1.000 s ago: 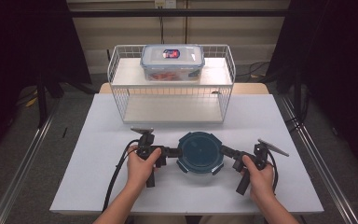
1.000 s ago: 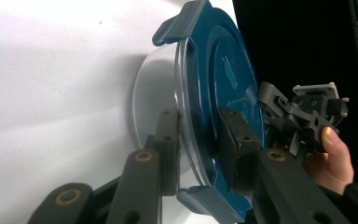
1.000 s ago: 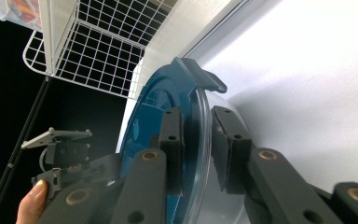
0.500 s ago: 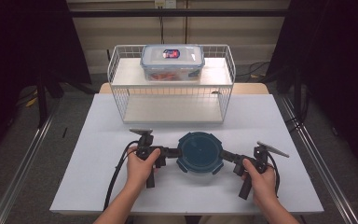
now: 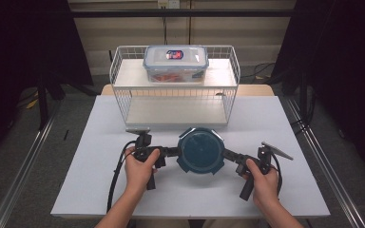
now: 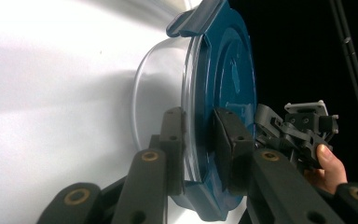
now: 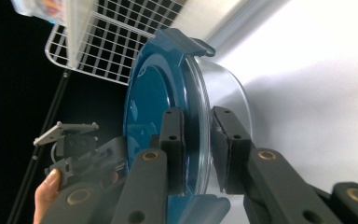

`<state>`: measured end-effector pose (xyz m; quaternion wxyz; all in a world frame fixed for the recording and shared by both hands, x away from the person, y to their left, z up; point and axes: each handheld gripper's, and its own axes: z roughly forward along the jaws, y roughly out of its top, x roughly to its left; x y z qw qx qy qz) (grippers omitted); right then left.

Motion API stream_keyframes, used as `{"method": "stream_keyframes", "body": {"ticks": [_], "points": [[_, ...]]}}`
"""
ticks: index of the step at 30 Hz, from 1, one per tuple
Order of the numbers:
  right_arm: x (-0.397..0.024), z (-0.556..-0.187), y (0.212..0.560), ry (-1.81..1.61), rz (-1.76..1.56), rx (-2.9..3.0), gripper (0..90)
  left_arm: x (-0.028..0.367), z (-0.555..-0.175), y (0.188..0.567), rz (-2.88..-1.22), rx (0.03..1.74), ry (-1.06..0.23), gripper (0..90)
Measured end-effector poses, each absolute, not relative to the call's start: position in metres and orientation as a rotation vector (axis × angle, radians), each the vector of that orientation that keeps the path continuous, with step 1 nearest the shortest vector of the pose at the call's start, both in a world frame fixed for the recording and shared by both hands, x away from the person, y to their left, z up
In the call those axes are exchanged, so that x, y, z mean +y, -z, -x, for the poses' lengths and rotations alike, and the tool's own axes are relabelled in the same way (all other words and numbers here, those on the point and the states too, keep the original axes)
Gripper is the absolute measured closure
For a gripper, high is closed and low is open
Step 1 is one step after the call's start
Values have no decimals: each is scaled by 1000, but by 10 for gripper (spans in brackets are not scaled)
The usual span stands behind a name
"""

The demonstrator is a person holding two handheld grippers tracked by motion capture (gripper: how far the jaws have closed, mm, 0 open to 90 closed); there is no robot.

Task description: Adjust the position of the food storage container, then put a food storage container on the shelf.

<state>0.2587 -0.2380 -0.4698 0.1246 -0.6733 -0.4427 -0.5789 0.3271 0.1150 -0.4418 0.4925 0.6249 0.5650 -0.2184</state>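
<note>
A round container (image 5: 200, 151) with a dark blue lid (image 6: 226, 84) and a clear bowl (image 6: 158, 93) is over the white table, in front of the wire rack. My left gripper (image 5: 178, 152) is shut on its left rim. In the left gripper view the pads (image 6: 200, 126) clamp the lid's edge, and the jaws have just been closing on it. My right gripper (image 5: 225, 154) is shut on the opposite rim. There too the pads (image 7: 196, 126) press lid (image 7: 149, 93) and bowl edge together, and those jaws have just tightened as well.
Behind the container stands a white wire rack (image 5: 123, 102) with two shelves. A clear lidded box (image 5: 176, 61) with red contents rests on its top shelf. The white table (image 5: 100, 190) ends close to the person's forearms, with dark floor on both sides.
The container, held between both grippers, has shifted slightly away from the person and a little to the left. Both grips stay on the rim.
</note>
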Motion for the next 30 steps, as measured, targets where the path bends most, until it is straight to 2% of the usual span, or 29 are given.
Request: {"method": "stream_keyframes", "body": {"ticks": [12, 30], "points": [[-224, -268, 443, 1845, 1868, -1285, 761, 130, -325, 411, -1427, 1316, 437, 750], [-210, -290, 382, 2019, 1758, -1286, 759, 142, -330, 338, -1357, 1210, 309, 748]]}}
